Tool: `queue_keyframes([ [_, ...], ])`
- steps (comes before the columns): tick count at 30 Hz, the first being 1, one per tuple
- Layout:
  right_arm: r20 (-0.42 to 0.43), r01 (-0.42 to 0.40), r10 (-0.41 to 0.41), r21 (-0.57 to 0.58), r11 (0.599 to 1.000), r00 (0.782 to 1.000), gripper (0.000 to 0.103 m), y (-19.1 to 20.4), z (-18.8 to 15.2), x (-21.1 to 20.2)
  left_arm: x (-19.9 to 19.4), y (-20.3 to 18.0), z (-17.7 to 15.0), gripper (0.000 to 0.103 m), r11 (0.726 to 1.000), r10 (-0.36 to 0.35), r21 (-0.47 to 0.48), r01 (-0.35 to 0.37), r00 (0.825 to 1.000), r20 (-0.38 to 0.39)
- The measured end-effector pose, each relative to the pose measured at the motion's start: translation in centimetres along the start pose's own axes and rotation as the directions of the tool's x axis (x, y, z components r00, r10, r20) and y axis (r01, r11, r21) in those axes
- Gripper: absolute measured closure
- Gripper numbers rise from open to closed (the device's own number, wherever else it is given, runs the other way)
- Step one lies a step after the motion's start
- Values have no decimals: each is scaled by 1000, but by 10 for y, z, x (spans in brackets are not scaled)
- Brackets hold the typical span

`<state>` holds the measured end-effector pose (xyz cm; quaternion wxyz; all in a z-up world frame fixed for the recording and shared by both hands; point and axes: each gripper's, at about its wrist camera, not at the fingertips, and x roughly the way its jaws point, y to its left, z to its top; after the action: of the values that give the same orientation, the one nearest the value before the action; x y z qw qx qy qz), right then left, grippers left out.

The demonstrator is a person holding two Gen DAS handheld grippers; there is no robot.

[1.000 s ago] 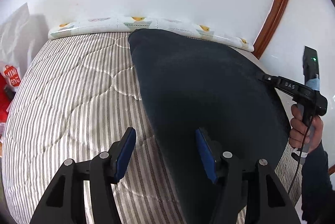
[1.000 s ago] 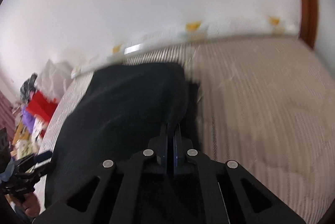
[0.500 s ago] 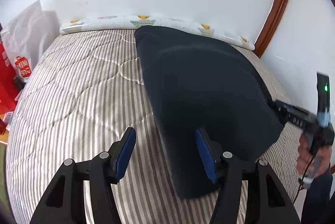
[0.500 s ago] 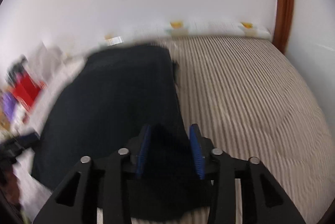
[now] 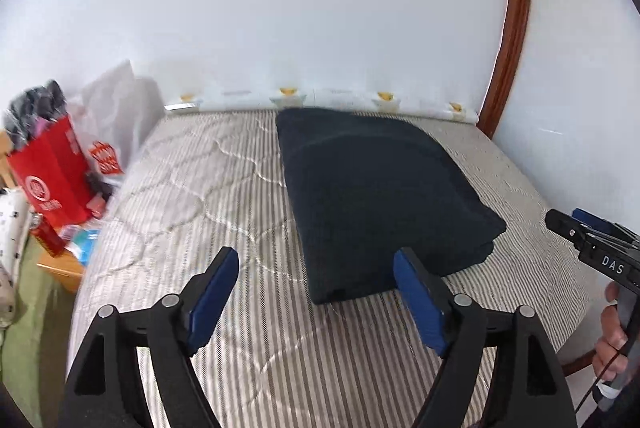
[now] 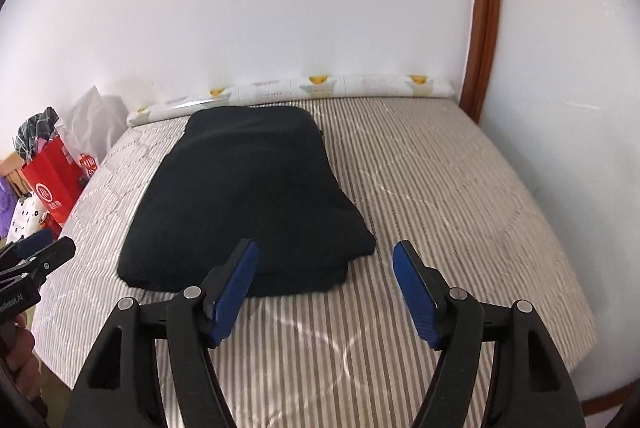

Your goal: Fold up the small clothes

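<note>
A dark navy garment (image 5: 380,195) lies folded in layers on the striped mattress (image 5: 208,195); it also shows in the right wrist view (image 6: 256,199). My left gripper (image 5: 316,280) is open and empty, just short of the garment's near edge. My right gripper (image 6: 324,272) is open and empty, in front of the garment's near right corner. The right gripper also shows at the right edge of the left wrist view (image 5: 592,244). The left gripper shows at the left edge of the right wrist view (image 6: 32,260).
The mattress (image 6: 440,187) meets a white wall, with a patterned bolster (image 6: 304,91) along the far edge. A red shopping bag (image 5: 52,175) and clutter sit off the left side. A brown door frame (image 5: 508,27) stands at the right.
My right gripper opened and let go of the garment, which dropped flat onto the mattress. Both grippers pulled back from it.
</note>
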<state>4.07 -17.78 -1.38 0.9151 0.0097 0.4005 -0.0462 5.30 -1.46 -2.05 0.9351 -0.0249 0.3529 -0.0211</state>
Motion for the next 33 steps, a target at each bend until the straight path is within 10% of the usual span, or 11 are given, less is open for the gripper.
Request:
queue_keyframes([
  [10, 108, 61, -63, 24, 998, 992, 4, 0, -19, -74, -56, -18, -16, 15, 999, 32, 21, -33, 998, 61],
  [33, 102, 97, -98, 11, 995, 990, 3, 3, -38, -95, -67, -23, -27, 15, 998, 57, -10, -56, 996, 66],
])
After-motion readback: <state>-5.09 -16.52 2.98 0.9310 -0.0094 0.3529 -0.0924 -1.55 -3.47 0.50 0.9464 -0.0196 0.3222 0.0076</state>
